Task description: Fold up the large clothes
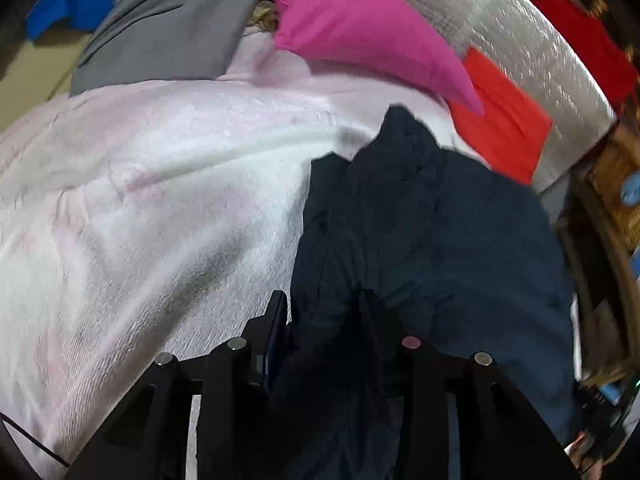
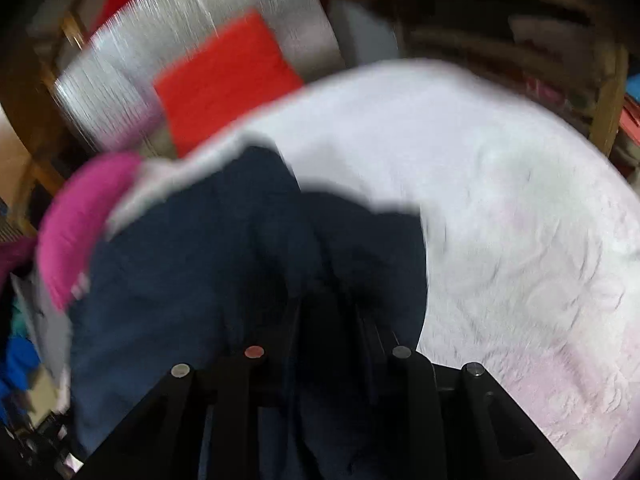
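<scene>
A dark navy garment [image 1: 432, 220] lies crumpled on a fluffy white and pale pink blanket [image 1: 160, 184]. In the left wrist view my left gripper [image 1: 324, 312] has the garment's near edge bunched between its two black fingers, which press on the cloth. The right wrist view is blurred. There the same navy garment [image 2: 192, 248] spreads left over the blanket [image 2: 500, 200], and my right gripper [image 2: 332, 316] is closed on a thick fold of it. The cloth hides both grippers' fingertips.
A magenta pillow [image 1: 360, 32] and a folded red cloth [image 1: 500, 120] lie beyond the garment, against a silver quilted mat [image 1: 540, 60]. A grey garment [image 1: 168, 28] and blue cloth [image 1: 68, 4] sit at the far left. Wooden furniture [image 2: 608, 96] borders the blanket.
</scene>
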